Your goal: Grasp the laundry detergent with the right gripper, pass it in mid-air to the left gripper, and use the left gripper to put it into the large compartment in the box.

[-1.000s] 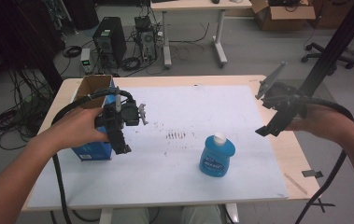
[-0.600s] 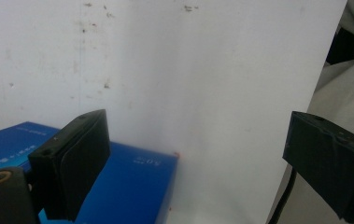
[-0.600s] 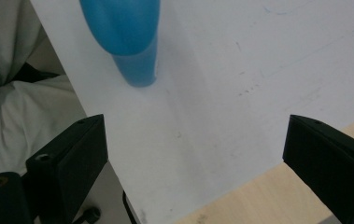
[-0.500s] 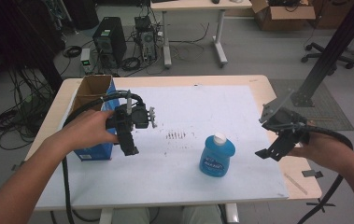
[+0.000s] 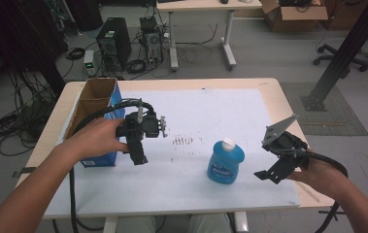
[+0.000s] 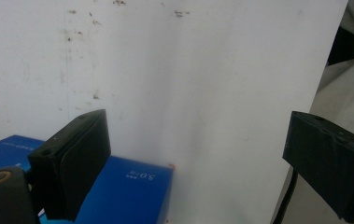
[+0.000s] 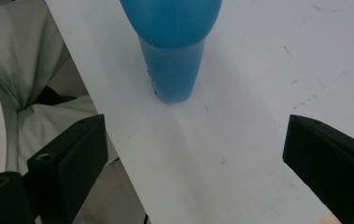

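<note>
A blue bottle [image 5: 225, 164] with a white cap stands upright on the white sheet [image 5: 196, 111], right of centre. My right gripper [image 5: 272, 168] hovers just to its right near the table's front edge, open, jaws toward the bottle. In the right gripper view the bottle [image 7: 173, 51] stands ahead of the open right gripper [image 7: 195, 128], slightly left of the gap. My left gripper [image 5: 139, 154] hangs open beside a blue box [image 5: 99, 158] with an open cardboard top. In the left gripper view the open left gripper [image 6: 195, 135] holds nothing, and the box [image 6: 135, 191] lies behind its left jaw.
Small dark marks [image 5: 183, 141] dot the sheet at mid-table. Beyond the wooden table [image 5: 278, 97] the floor holds a computer tower [image 5: 114, 43], cables, another desk and a black stand [image 5: 339, 58]. The person's clothing [image 7: 20, 60] lies past the near edge.
My right gripper has come down and toward the front edge, now level with the bottle. My left gripper has shifted a little right, off the box's side.
</note>
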Motion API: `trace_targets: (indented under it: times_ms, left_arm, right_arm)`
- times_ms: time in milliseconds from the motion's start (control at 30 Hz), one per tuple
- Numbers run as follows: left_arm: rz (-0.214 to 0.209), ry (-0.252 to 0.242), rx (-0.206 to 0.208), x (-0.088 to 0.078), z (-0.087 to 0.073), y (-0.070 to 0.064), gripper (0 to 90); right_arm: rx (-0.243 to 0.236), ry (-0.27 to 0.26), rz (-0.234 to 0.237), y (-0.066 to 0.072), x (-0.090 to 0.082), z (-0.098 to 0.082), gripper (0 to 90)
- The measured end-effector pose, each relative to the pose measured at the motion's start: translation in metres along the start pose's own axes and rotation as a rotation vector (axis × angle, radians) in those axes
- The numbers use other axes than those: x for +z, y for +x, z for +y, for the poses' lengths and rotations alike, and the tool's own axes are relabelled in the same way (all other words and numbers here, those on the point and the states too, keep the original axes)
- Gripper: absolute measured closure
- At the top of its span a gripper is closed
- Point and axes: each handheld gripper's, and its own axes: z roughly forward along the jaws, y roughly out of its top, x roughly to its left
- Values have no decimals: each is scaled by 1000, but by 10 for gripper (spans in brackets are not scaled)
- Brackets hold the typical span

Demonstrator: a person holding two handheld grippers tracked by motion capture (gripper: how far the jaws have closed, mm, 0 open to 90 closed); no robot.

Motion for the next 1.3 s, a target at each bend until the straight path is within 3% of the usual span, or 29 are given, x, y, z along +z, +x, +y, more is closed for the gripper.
trace_targets:
  times_ms: [200,467,800,1300]
  left_arm:
    - [-3,0,0,3,1,1,76]
    - [-2,-2,0,5,2,1,77]
    - [0,0,-7,4,1,2,76]
    - [-2,5,-18,6,1,3,76]
  right_arm:
    - [8,-35,9,2,12,-7,65]
    - [21,-135,15,2,24,-13,65]
    - [22,-205,29,2,38,-19,62]
    - [67,-356,47,-2,61,-39,62]
